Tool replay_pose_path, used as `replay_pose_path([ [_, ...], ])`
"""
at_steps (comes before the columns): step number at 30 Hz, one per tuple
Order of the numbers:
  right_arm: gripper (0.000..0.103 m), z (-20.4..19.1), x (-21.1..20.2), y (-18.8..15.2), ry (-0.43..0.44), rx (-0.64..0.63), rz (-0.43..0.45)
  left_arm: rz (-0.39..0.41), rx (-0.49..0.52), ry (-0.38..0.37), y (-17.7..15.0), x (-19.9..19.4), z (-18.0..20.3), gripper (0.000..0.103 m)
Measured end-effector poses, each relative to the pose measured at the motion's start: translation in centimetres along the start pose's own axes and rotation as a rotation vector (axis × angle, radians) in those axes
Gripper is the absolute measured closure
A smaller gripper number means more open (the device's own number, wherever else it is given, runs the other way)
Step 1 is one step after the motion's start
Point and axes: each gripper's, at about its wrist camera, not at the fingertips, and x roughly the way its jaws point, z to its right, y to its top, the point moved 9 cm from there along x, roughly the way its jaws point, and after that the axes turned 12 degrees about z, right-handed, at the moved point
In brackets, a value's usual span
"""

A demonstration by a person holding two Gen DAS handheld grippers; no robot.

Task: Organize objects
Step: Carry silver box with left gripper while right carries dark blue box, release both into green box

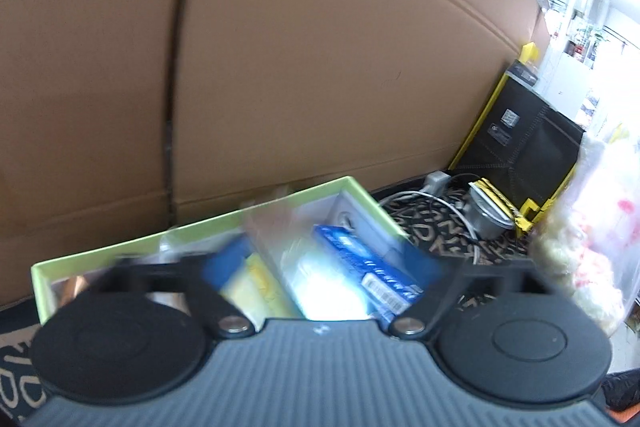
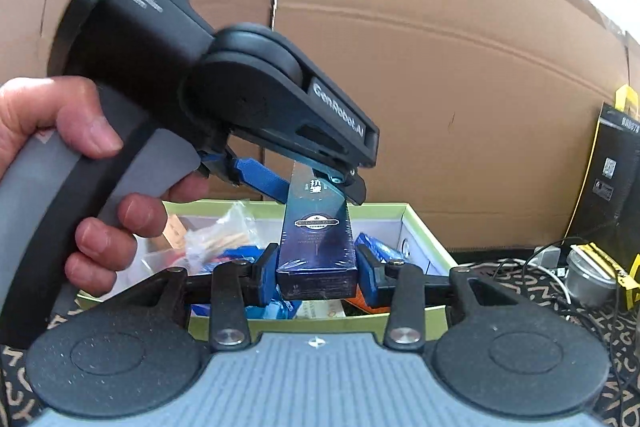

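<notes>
Left wrist view – left gripper [image 1: 316, 267]: I am seeing its jaws spread as wide as they go, nothing between them; the fingertips are blurred and hard to make out.
Left wrist view – green box [image 1: 60, 263]: it is sitting on the patterned cloth [image 1: 436, 223] against the cardboard wall [image 1: 320, 47], open, crowded with small packets, among them a blue carton [image 1: 360, 263] lying toward its right edge.
Left wrist view – right side: a white cable [image 1: 436, 203], a small lidded cup [image 1: 488, 215] and a black-and-yellow package [image 1: 528, 139] are lying past the box's right edge; a clear bag [image 1: 588, 219] is filling the far right.

Right wrist view – right gripper [image 2: 316, 273]: I am pinching the near end of the dark blue box [image 2: 316, 247] between both blue pads [image 2: 266, 273].
Right wrist view – dark blue box: it is hanging over the green box [image 2: 424, 227], its far end rising toward the left gripper [image 2: 308, 183].
Right wrist view – left gripper: its fingers are standing at the dark blue box's upper end; I cannot tell whether they are touching it. A hand [image 2: 80, 163] is gripping its handle.
Right wrist view – surroundings: the cup [image 2: 588, 275] and black-and-yellow package [image 2: 616, 179] are lying toward the cloth's right edge.
</notes>
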Motion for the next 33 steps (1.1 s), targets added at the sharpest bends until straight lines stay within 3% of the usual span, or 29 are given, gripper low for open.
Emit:
replay_pose_path([
  [1, 0.039, -0.1, 0.2, -0.2, 0.003, -0.002, -0.002, 0.034, -0.001, 0.024, 0.2, -0.2, -0.4, 0.000],
  [3, 0.022, -0.2, -0.1, -0.5, 0.001, 0.008, 0.022, 0.051, 0.016, 0.012, 0.2, -0.8, -0.7, 0.000],
  [12, 0.019, -1.2, -0.9, -0.9, -0.011, 0.031, 0.023, 0.059, 0.056, 0.039, 0.3, -4.0, -1.2, 0.000],
  [21, 0.013, -3.8, -3.6, 1.6, 0.000, 0.026, 0.085, 0.073, 0.101, 0.102, 0.2, -10.9, -2.5, 0.000],
  [25, 0.013, -5.7, -5.1, 1.6, 0.017, 0.032, 0.084, 0.080, 0.066, 0.127, -0.4, -14.5, -5.0, 0.000],
  [33, 0.013, -11.8, -6.5, 0.2, 0.107, 0.030, 0.037, 0.076, 0.048, 0.277, -3.9, -20.0, -12.0, 0.000],
])
